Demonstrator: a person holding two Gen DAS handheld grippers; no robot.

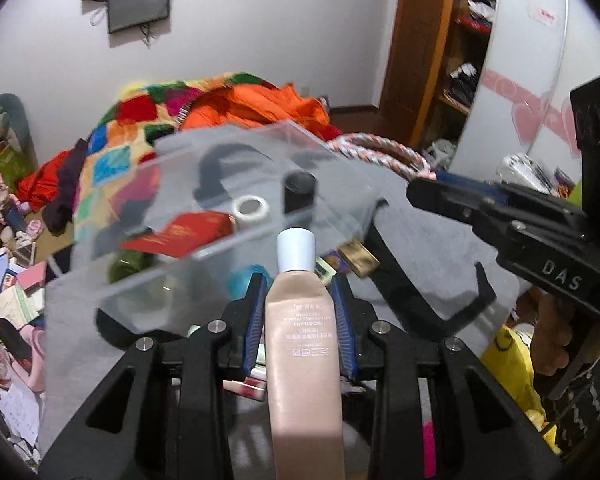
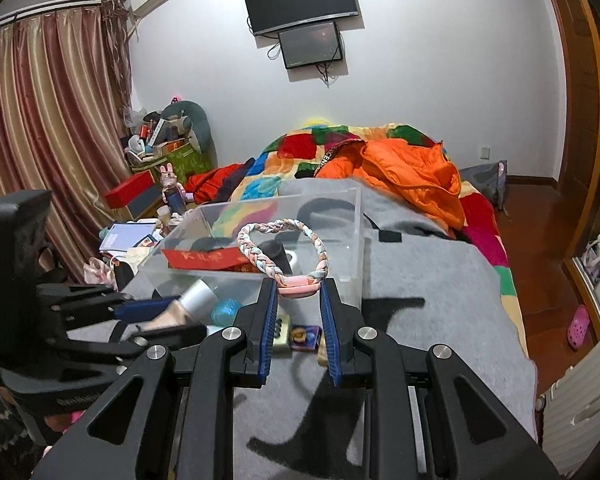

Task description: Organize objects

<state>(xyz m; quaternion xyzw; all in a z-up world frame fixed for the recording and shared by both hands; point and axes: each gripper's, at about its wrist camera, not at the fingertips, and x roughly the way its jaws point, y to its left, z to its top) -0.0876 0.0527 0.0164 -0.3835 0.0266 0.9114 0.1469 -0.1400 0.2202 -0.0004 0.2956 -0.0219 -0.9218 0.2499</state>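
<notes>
Carrying both loads: left gripper point(image 1: 300, 300) clamps the beige bottle point(image 1: 304, 352), right gripper point(image 2: 299, 300) pinches the braided headband point(image 2: 284, 248); clear box point(image 2: 352, 236) at twelve o'clock. Risk: the headband's loop snagging the rim, the bottle slipping.

Even, fairly bright indoor light fills both views. Hard dark shadows of the tongs fall on the grey blanket point(image 2: 440, 280). Fisheye bending curves the walls, corners go black, and the left view shows slight motion blur.
</notes>
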